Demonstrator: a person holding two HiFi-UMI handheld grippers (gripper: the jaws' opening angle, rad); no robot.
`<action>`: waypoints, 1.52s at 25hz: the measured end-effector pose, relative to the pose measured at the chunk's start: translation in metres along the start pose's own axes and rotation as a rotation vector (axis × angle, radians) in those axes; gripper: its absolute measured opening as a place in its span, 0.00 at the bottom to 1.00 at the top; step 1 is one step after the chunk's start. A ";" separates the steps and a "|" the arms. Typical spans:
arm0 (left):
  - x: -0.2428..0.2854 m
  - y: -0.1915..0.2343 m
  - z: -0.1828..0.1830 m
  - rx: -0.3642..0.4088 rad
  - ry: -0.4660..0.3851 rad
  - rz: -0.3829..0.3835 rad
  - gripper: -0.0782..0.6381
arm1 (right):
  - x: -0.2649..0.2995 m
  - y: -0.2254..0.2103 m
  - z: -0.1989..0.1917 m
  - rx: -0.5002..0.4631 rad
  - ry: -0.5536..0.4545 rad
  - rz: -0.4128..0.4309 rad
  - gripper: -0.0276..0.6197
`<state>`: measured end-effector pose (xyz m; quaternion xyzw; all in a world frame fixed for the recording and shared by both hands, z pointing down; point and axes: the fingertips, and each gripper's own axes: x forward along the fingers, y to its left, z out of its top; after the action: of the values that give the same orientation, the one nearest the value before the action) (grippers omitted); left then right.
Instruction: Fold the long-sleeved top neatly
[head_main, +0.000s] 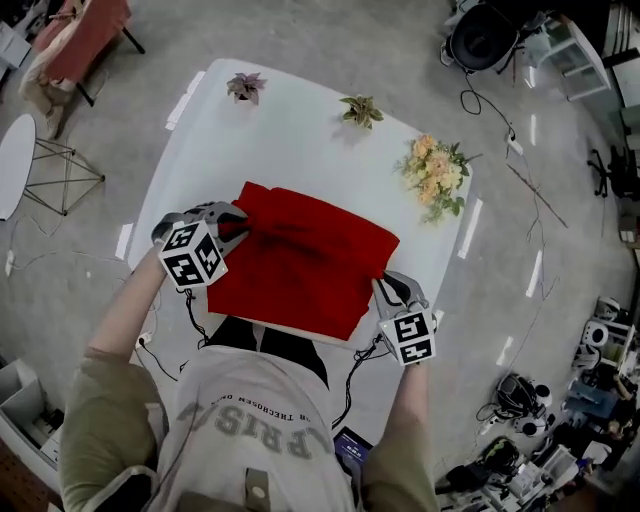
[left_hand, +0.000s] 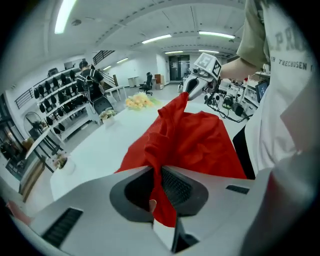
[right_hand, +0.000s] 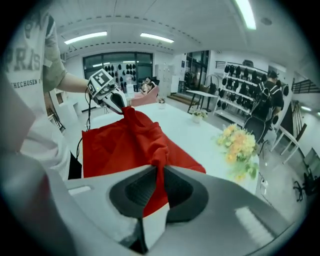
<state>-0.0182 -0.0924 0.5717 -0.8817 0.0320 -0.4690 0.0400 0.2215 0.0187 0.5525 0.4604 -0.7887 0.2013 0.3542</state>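
A red long-sleeved top (head_main: 300, 265) lies partly folded on the white table (head_main: 300, 140), its near edge lifted and stretched between both grippers. My left gripper (head_main: 238, 222) is shut on a bunch of the cloth at its left side. The right gripper (head_main: 385, 285) is shut on the cloth at the right corner. In the left gripper view red fabric (left_hand: 190, 140) runs from my left gripper (left_hand: 159, 175) across to the right gripper (left_hand: 192, 90). Seen from the right gripper view, the top (right_hand: 125, 142) passes between the pads of the right gripper (right_hand: 160, 172) and reaches the left gripper (right_hand: 116, 102).
A bouquet of yellow and peach flowers (head_main: 435, 170) stands at the table's far right. Two small potted plants (head_main: 246, 87) (head_main: 361, 110) sit along the far edge. The person's torso (head_main: 250, 430) is against the near edge, with black cables (head_main: 355, 375) hanging there.
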 end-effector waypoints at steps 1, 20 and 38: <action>0.004 -0.011 -0.010 0.003 0.018 -0.003 0.18 | 0.004 0.008 -0.013 0.010 0.030 -0.009 0.11; 0.042 -0.054 -0.035 0.138 0.232 0.079 0.44 | 0.057 0.107 -0.009 -0.329 0.194 0.315 0.49; -0.045 -0.162 -0.009 0.077 0.018 0.109 0.17 | -0.030 0.135 -0.019 -0.296 0.044 -0.013 0.08</action>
<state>-0.0479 0.0730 0.5555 -0.8722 0.0620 -0.4750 0.0991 0.1205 0.1150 0.5440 0.4037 -0.7987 0.0906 0.4368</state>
